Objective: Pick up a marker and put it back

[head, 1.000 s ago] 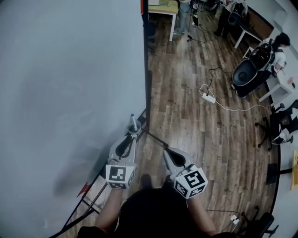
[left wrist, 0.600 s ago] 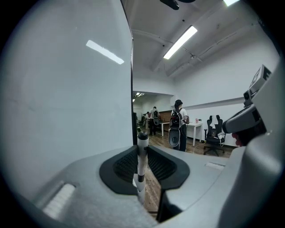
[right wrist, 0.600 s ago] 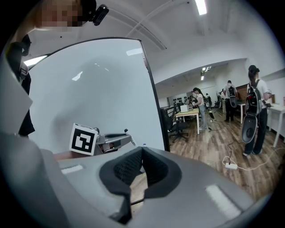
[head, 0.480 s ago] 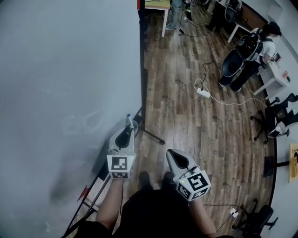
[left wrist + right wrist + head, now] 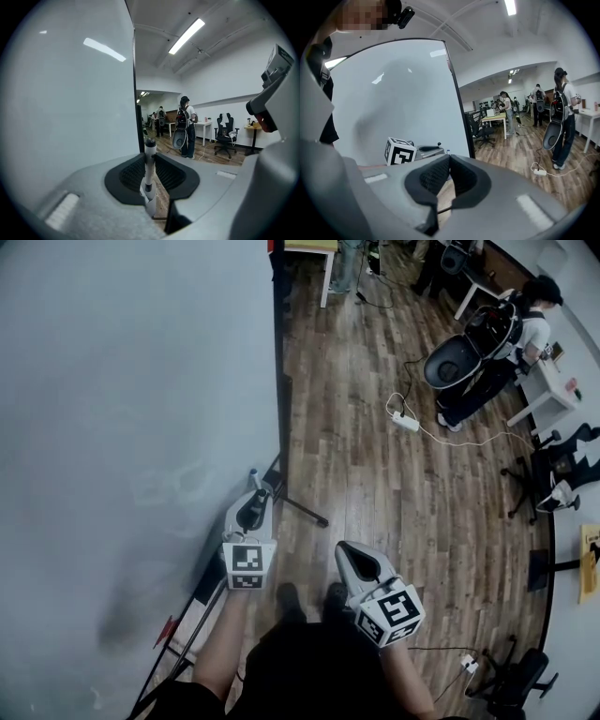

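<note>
place: likely office | evidence: whiteboard (image 5: 131, 427), desks (image 5: 206, 124), swivel chairs (image 5: 224, 136), wood floor (image 5: 375, 456), strip lights (image 5: 186, 36)

Bright, even office light
Ceiling strip light (image 5: 187, 36) reflects on the whiteboard (image 5: 70, 103); both gripper views bend and darken at their edges.

Head view. I note a large whiteboard (image 5: 131, 409) filling the 9 to 12 o'clock side, its black stand leg (image 5: 300, 510) running out over the wood plank floor (image 5: 375, 474). A white power strip (image 5: 405, 422) with a trailing cable lies at 2 o'clock. Further out, also at 2 o'clock, a person (image 5: 527, 326) stands at a white desk. There is a light table (image 5: 305, 246) at 12 o'clock and black office chairs (image 5: 562, 488) at 3 o'clock. In the left gripper view, a ceiling light strip (image 5: 186, 36) is lit at 1 o'clock.
</note>
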Tool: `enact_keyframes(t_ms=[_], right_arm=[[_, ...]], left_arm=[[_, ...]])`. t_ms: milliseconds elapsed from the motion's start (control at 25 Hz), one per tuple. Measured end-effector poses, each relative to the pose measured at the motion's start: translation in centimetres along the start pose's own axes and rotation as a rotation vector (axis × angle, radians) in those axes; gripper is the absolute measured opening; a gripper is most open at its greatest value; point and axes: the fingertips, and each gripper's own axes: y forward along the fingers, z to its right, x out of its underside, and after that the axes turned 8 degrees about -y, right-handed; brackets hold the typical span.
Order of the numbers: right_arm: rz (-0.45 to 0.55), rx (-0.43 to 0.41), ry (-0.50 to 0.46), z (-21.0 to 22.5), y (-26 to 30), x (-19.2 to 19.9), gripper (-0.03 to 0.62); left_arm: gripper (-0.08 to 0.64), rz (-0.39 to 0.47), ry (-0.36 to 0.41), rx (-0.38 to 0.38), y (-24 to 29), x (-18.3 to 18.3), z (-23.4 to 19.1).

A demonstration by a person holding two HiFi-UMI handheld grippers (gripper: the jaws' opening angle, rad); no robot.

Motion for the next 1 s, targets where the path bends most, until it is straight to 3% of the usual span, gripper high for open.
enact_keyframes(t_ms=[1000], right_arm=[[-0.020, 0.022, 0.015, 0.6, -0.8, 0.9, 0.003]], left_arm=[[0.080, -0.110, 0.030, -0.007, 1.9, 4.6, 0.1]])
